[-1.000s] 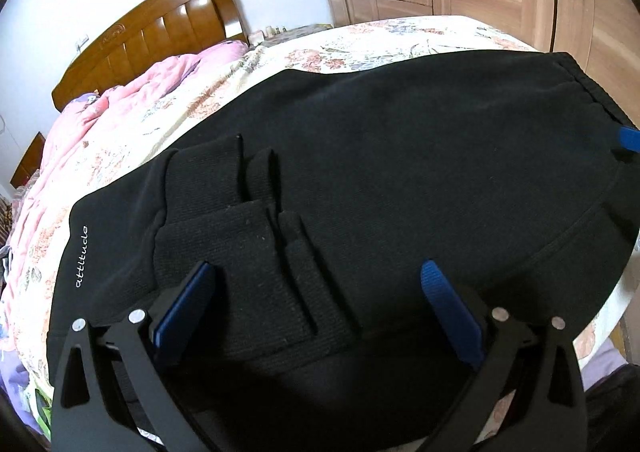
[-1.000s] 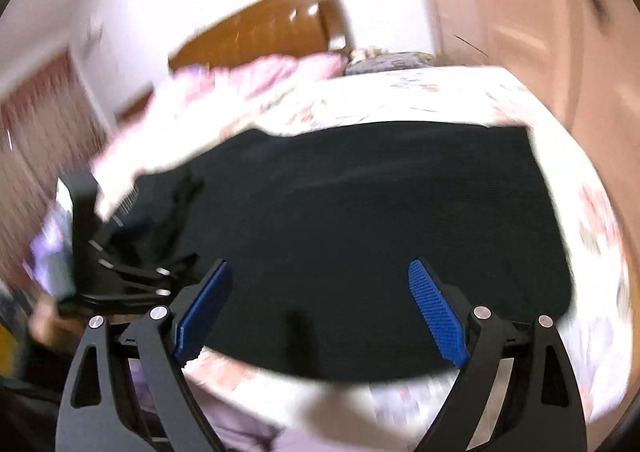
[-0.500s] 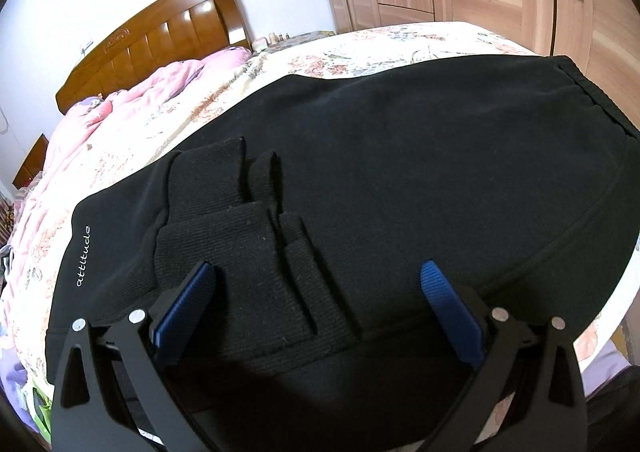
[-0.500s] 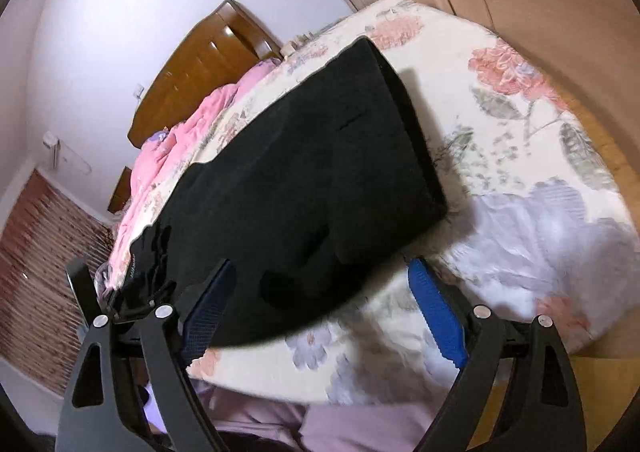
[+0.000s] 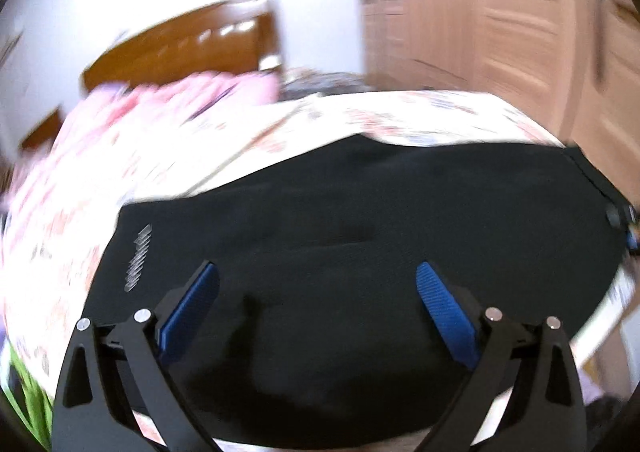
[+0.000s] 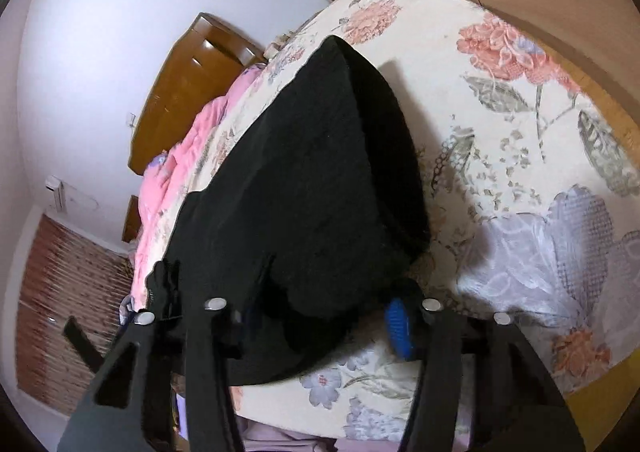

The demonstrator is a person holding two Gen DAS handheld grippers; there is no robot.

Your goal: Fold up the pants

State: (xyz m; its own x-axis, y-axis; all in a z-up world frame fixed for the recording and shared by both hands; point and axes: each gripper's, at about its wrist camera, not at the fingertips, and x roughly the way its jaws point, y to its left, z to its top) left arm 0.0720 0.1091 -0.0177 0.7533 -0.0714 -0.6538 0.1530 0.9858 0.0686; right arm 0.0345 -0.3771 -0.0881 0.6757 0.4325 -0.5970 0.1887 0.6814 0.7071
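The black pants (image 5: 360, 212) lie flat across the flowered bed, with white lettering (image 5: 138, 256) near their left edge. My left gripper (image 5: 316, 272) hovers open above their near part, with nothing pinched; this view is blurred. In the right wrist view the pants (image 6: 312, 172) run away from me as a long black fold. My right gripper (image 6: 320, 316) is low at their near right corner. Its jaws are closing with the cloth's edge between them. One blue pad (image 6: 398, 328) shows beside the cloth, and the cloth hides the other.
The flowered sheet (image 6: 520, 112) lies bare to the right of the pants, up to the bed's edge. A pink quilt (image 6: 180, 156) and the wooden headboard (image 6: 188, 92) are at the far end. Wooden wardrobe doors (image 5: 520, 12) stand behind the bed.
The left view has pulled back and blurred; the ribbed cuffs seen between its jaws are out of sight. My right gripper sank to the pants' near corner and its jaws narrowed around the cloth.
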